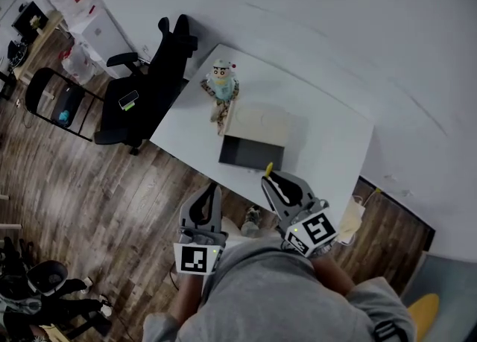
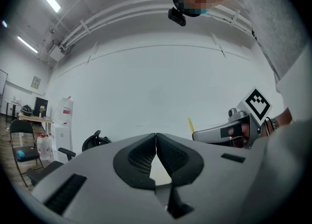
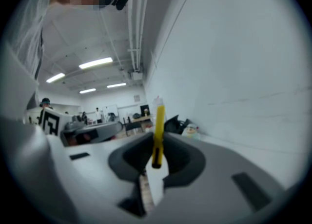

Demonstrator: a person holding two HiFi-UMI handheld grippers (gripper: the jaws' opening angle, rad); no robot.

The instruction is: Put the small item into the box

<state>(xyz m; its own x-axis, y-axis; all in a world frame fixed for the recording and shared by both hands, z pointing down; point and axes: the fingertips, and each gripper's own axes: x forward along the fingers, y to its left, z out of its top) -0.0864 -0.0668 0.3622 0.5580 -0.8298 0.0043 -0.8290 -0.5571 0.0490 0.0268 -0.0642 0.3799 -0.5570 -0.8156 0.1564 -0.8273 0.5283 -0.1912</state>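
Since the thin yellow stick [image 3: 159,120] looks light, stiff and slippery, the right gripper [image 3: 156,141] pinches its low end between its jaws, while the left gripper [image 2: 156,136] has its jaws closed on nothing.

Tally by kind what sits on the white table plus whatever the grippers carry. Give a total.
Box: 1
Toy figure: 1
Yellow stick, held in the right gripper: 1
Left gripper, shut and empty: 0
Total: 3
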